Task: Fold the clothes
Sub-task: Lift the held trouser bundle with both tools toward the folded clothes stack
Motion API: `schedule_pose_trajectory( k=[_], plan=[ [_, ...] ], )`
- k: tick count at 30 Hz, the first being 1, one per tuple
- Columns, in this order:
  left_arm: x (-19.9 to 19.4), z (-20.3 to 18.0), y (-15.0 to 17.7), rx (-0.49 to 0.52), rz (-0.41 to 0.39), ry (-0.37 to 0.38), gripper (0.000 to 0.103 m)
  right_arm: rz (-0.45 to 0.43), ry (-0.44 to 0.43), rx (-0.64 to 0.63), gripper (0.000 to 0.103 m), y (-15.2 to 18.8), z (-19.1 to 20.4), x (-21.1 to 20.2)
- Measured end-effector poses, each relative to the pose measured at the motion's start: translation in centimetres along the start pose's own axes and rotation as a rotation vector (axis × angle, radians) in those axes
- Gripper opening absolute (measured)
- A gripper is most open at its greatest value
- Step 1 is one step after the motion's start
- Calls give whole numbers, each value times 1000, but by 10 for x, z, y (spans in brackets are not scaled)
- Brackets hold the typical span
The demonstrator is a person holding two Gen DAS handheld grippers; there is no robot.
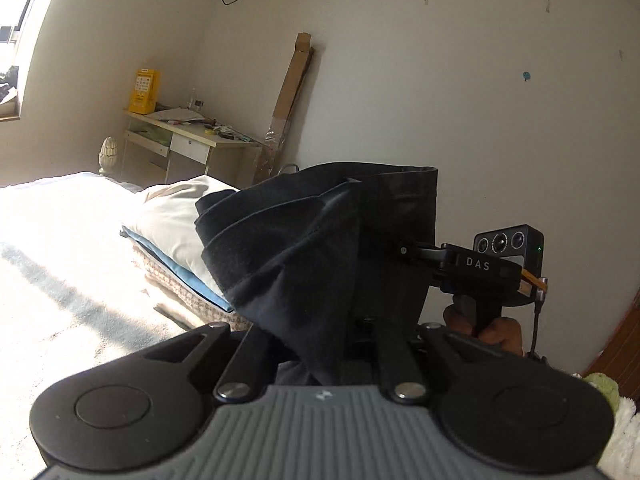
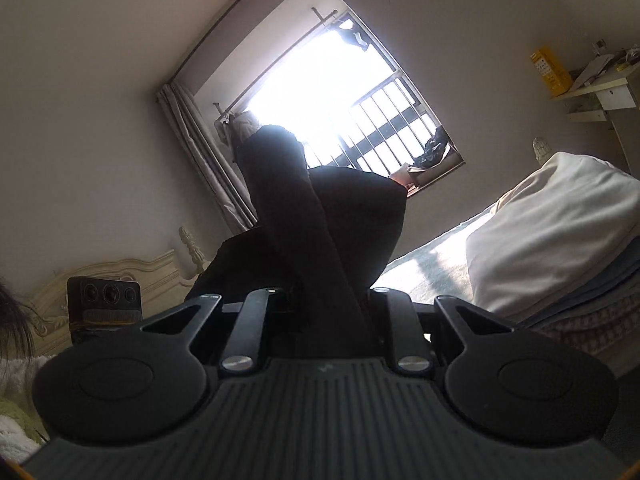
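Observation:
A black garment (image 1: 304, 248) hangs in the air between both grippers, above the bed. My left gripper (image 1: 320, 344) is shut on a bunched part of it; the cloth hides the fingertips. In the left wrist view my right gripper (image 1: 404, 250) comes in from the right and holds the garment's flat edge. In the right wrist view the black garment (image 2: 320, 224) stands up from my right gripper (image 2: 320, 308), which is shut on it, against the bright window. The left gripper's camera body (image 2: 104, 300) shows at the lower left.
A bed with a pale sunlit cover (image 1: 60, 248) lies below. A stack of folded bedding with a cream pillow (image 1: 176, 224) on top sits on it. A desk (image 1: 192, 140) and a leaning cardboard box (image 1: 292, 96) stand by the wall. A barred window (image 2: 360, 120) is behind.

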State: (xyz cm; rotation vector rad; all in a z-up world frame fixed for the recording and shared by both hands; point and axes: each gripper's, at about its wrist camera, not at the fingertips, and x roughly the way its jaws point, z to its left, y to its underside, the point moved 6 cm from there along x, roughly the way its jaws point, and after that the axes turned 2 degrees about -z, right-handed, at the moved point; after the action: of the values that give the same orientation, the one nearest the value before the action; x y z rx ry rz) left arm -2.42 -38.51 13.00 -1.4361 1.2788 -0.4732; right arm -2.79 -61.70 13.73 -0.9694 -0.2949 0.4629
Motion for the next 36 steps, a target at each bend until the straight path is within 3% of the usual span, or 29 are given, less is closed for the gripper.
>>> schedule_pose_trajectory(
  k=[5,10,14,17,24,29,33,36],
  plan=[
    [20,-46,15,-16,20,98,10,-4,62,-53,17,-9,0,-43],
    [57,-95,48,-43,39,283,10,20,211,-91,17,-14,-4,-124],
    [105,-117,93,-123,47,375,10,87,352,-106,17,-9,-19,-168],
    [149,-105,131,-199,54,353,10,179,473,-90,17,12,-51,-182],
    [258,-22,199,-434,169,225,9,397,672,-51,17,91,-153,-139],
    [282,25,198,-446,151,170,9,498,676,-102,17,111,-175,-101],
    [282,38,199,-339,137,86,10,547,670,-144,21,116,-198,-70],
    [294,44,207,-370,202,55,17,556,734,-136,33,128,-222,-56]
  ],
)
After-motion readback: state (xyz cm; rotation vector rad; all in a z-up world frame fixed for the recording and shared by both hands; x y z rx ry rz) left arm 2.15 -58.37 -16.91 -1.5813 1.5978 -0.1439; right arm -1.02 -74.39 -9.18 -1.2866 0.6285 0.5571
